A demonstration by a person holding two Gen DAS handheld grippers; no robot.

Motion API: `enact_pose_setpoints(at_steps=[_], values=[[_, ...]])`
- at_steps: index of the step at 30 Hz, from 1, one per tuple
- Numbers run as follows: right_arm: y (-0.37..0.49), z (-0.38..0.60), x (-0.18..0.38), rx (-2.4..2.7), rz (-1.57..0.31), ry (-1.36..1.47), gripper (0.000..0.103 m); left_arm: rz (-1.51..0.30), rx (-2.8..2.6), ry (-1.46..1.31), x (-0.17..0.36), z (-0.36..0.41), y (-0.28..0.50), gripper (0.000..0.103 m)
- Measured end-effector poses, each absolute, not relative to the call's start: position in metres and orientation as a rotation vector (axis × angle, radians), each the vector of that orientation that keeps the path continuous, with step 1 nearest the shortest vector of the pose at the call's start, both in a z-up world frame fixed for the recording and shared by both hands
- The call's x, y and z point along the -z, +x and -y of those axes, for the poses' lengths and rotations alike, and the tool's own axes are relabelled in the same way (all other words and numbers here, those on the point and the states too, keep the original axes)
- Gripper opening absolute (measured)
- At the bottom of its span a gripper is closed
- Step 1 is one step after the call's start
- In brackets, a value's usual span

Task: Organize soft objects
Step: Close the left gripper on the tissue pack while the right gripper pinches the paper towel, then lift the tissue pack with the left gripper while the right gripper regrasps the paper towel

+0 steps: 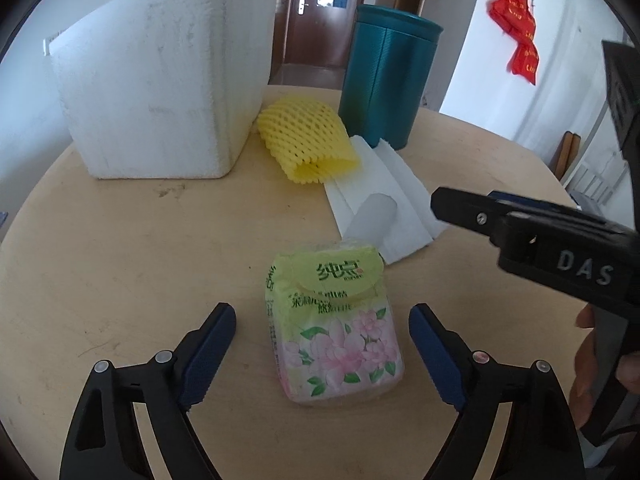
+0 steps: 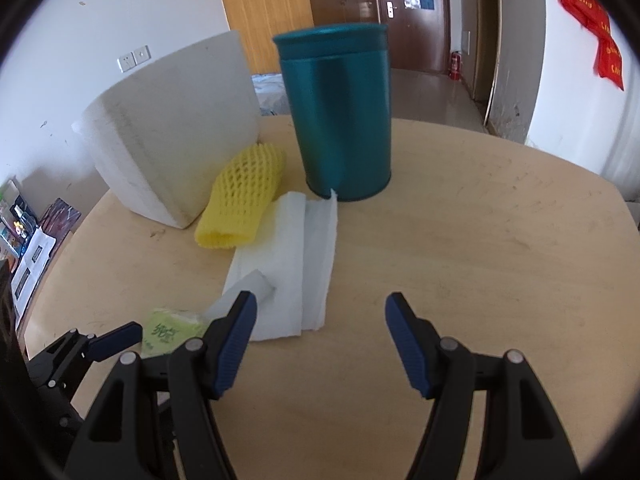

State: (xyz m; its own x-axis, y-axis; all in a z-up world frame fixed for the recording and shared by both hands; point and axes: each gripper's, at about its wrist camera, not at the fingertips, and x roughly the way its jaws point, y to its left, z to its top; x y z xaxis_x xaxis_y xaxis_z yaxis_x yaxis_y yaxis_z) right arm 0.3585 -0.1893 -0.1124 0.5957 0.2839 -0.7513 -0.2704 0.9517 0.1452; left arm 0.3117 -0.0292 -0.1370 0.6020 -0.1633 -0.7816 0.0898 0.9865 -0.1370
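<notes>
A green and pink flowered tissue pack [image 1: 332, 328] lies on the round wooden table [image 1: 120, 248]. My left gripper [image 1: 322, 312] is open and straddles the pack, its blue pads clear of both sides. Behind it lie a folded white paper sheet [image 1: 400, 184] with a small whitish tube [image 1: 372, 220] on it, and a yellow foam net sleeve [image 1: 304, 140]. My right gripper [image 2: 320, 300] is open and holds nothing; the near edge of the white sheet [image 2: 288, 256] lies just ahead of its left finger. The pack [image 2: 172, 330] shows at lower left in the right wrist view.
A white foam box [image 1: 160, 80] stands at the back left and a tall teal canister [image 1: 384, 76] behind the sheet. A hand [image 1: 592, 360] holds the right gripper's body at the right edge. Bare table [image 2: 480, 240] spreads to the right of the canister [image 2: 340, 120].
</notes>
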Motion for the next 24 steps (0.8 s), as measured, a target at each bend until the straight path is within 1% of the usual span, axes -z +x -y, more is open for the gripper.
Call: enact_pose_setpoints(at_steps=[3, 5, 7, 8, 9, 10, 13, 14, 15, 16, 18, 20, 22, 24], values=[[0.363, 0.19, 0.114, -0.314, -0.885, 0.014, 0.068, -0.915, 0.131, -0.091, 0.137, 0.028, 0.314, 0.083], [0.367, 0.188, 0.118, -0.309, -0.896, 0.009, 0.067, -0.916, 0.125, -0.082, 0.136, 0.029, 0.315, 0.078], [0.369, 0.186, 0.121, -0.31, -0.913, -0.001, 0.061, -0.913, 0.121, -0.067, 0.136, 0.031, 0.315, 0.069], [0.371, 0.186, 0.123, -0.312, -0.922, 0.002, 0.061, -0.912, 0.12, -0.063, 0.136, 0.031, 0.315, 0.066], [0.371, 0.186, 0.124, -0.31, -0.929, 0.003, 0.058, -0.912, 0.119, -0.06, 0.136, 0.032, 0.315, 0.06], [0.372, 0.187, 0.125, -0.308, -0.934, 0.002, 0.054, -0.91, 0.116, -0.054, 0.135, 0.032, 0.315, 0.058], [0.372, 0.188, 0.124, -0.306, -0.938, 0.004, 0.046, -0.908, 0.12, -0.047, 0.135, 0.032, 0.314, 0.055], [0.372, 0.189, 0.124, -0.306, -0.939, 0.007, 0.046, -0.907, 0.119, -0.043, 0.135, 0.033, 0.314, 0.054], [0.371, 0.189, 0.124, -0.302, -0.937, 0.004, 0.043, -0.906, 0.12, -0.041, 0.135, 0.033, 0.314, 0.052], [0.37, 0.19, 0.123, -0.297, -0.936, 0.0, 0.041, -0.906, 0.125, -0.043, 0.135, 0.033, 0.314, 0.048], [0.37, 0.19, 0.123, -0.298, -0.937, 0.004, 0.039, -0.904, 0.129, -0.048, 0.135, 0.032, 0.313, 0.044], [0.368, 0.19, 0.123, -0.295, -0.936, 0.004, 0.035, -0.904, 0.141, -0.062, 0.134, 0.03, 0.313, 0.042], [0.367, 0.193, 0.123, -0.308, -0.942, 0.022, 0.022, -0.907, 0.148, -0.069, 0.134, 0.027, 0.312, 0.041], [0.367, 0.193, 0.122, -0.307, -0.938, 0.036, 0.019, -0.906, 0.153, -0.078, 0.133, 0.025, 0.311, 0.038]])
